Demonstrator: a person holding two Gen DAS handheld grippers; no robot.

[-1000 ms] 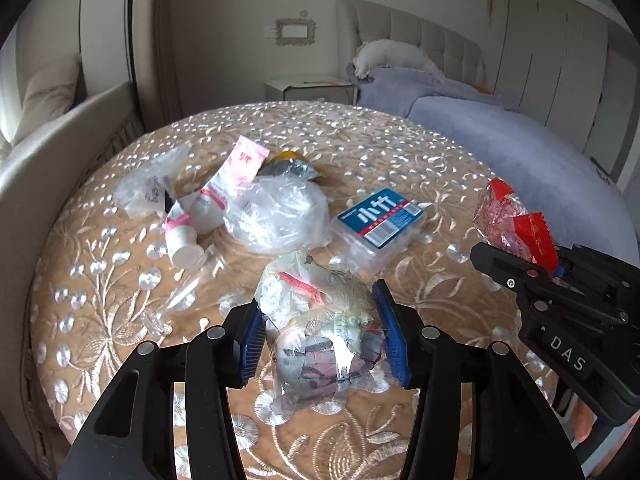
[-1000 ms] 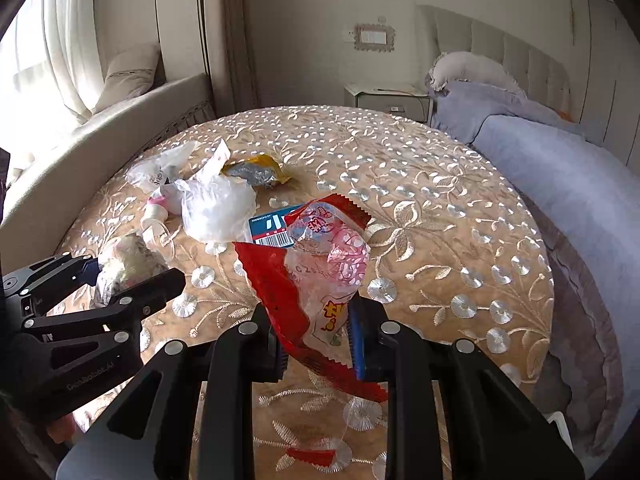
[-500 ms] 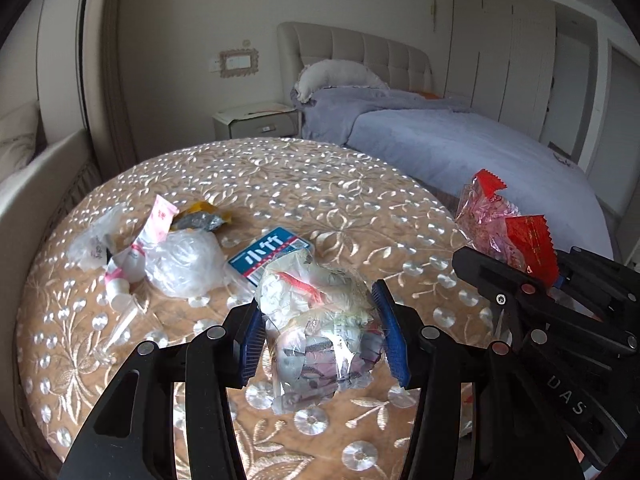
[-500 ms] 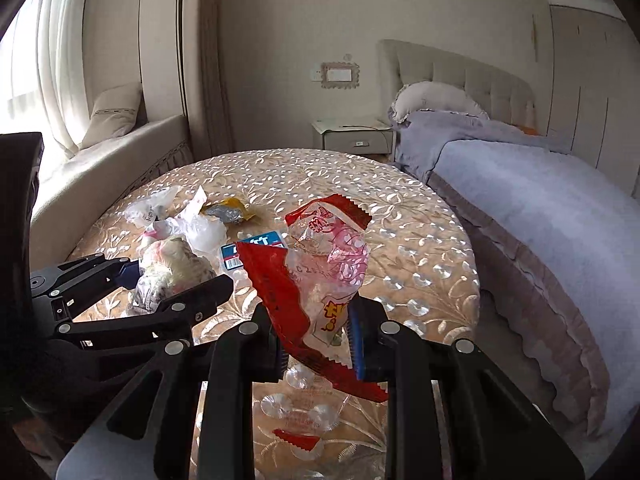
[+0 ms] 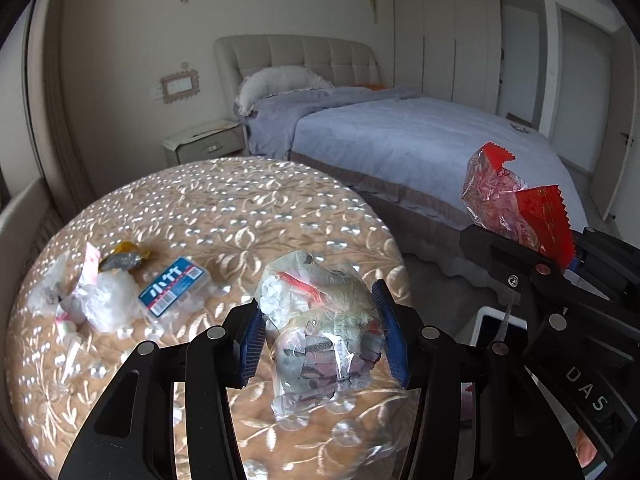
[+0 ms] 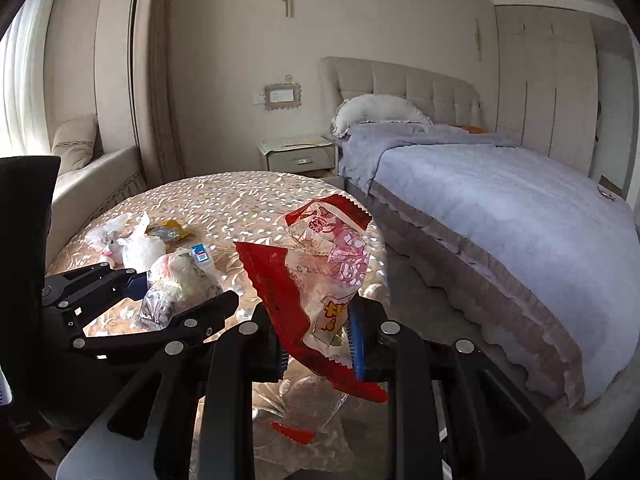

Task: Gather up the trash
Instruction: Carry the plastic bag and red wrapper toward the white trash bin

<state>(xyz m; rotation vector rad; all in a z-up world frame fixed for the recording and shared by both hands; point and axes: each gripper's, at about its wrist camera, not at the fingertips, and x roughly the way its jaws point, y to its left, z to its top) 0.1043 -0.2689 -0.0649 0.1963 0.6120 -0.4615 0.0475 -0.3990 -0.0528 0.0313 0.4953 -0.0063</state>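
Left claw (image 5: 320, 332): clamped on a crumpled clear plastic bundle (image 5: 320, 328) stuffed with scraps, held above the round counter (image 5: 240, 216).
Right claw (image 6: 320, 340): closed on a red-and-clear snack wrapper (image 6: 316, 276), raised near the counter's edge, on the bed (image 6: 500, 216) side.
Remaining trash: a blue-labelled plastic box (image 5: 174, 286), a clear plastic bag (image 5: 108, 304) and a yellow wrapper (image 5: 124, 256) lay together on the counter's far left.
Backdrop: a nightstand (image 6: 296, 154) stood beside the bed.
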